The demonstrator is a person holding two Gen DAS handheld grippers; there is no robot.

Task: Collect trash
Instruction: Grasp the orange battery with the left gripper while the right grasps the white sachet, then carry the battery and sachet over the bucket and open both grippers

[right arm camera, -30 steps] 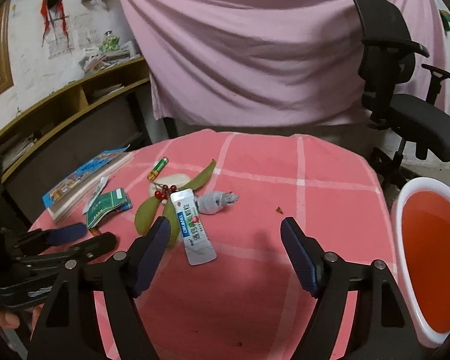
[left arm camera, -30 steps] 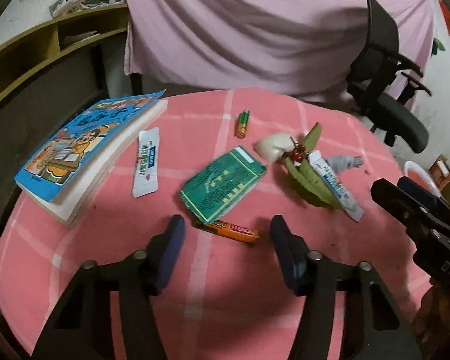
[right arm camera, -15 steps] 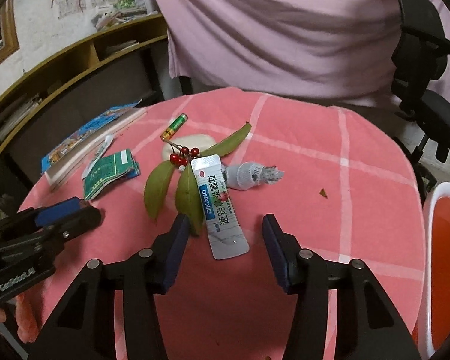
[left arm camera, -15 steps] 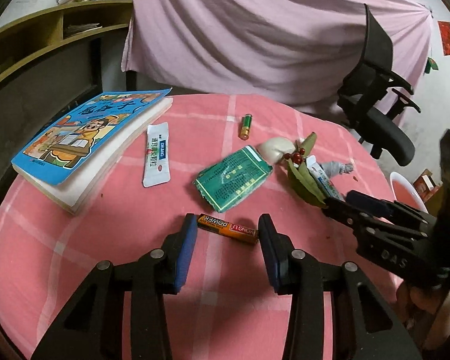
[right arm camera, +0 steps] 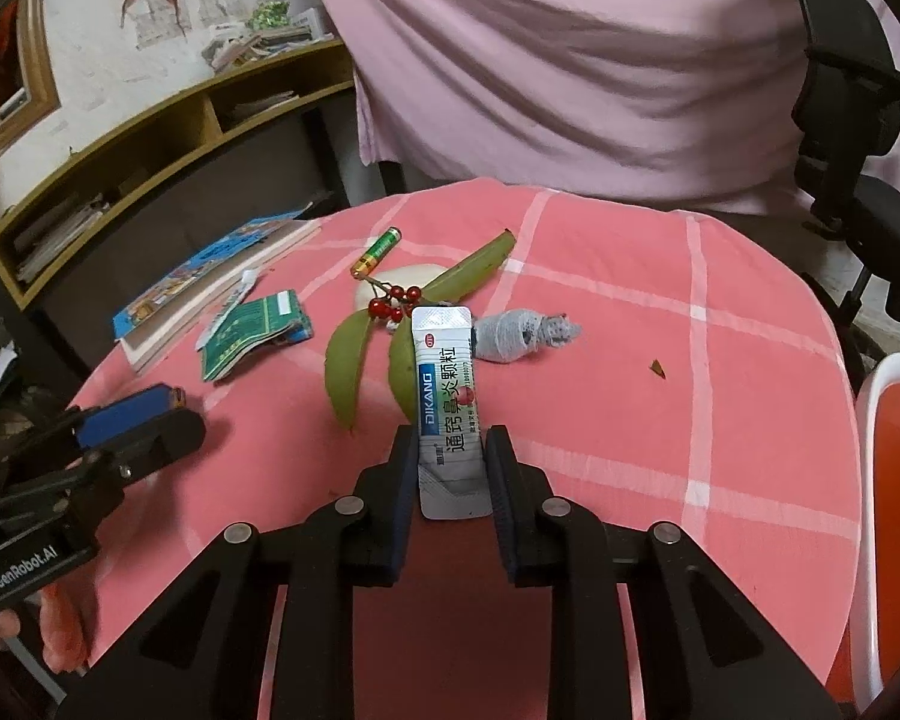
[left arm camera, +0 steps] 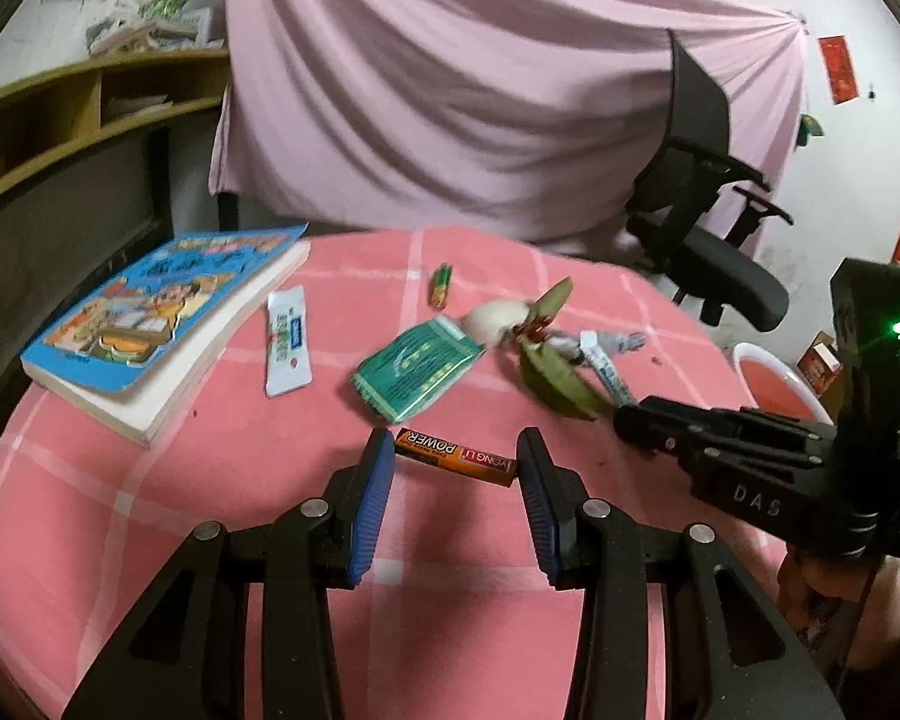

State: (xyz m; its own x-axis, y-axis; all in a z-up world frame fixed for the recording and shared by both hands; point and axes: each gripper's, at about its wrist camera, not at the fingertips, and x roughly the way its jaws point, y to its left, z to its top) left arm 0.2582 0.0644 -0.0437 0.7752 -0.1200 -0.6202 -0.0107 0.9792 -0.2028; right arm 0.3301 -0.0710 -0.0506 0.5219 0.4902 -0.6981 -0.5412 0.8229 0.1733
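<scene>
The right gripper [right arm camera: 450, 462] nearly closes on the thin, floppy white medicine sachet [right arm camera: 447, 396], near end; the left gripper [left arm camera: 455, 468] brackets the stiff orange battery [left arm camera: 455, 463], beside it, unclamped.

Dim indoor light, soft shadows, fisheye-bent edges, slight blur.

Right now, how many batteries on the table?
2. The orange battery lies between the left gripper fingers, untouched. The green battery lies at the far side, just past the white stone. Others could hide under the litter.
</scene>
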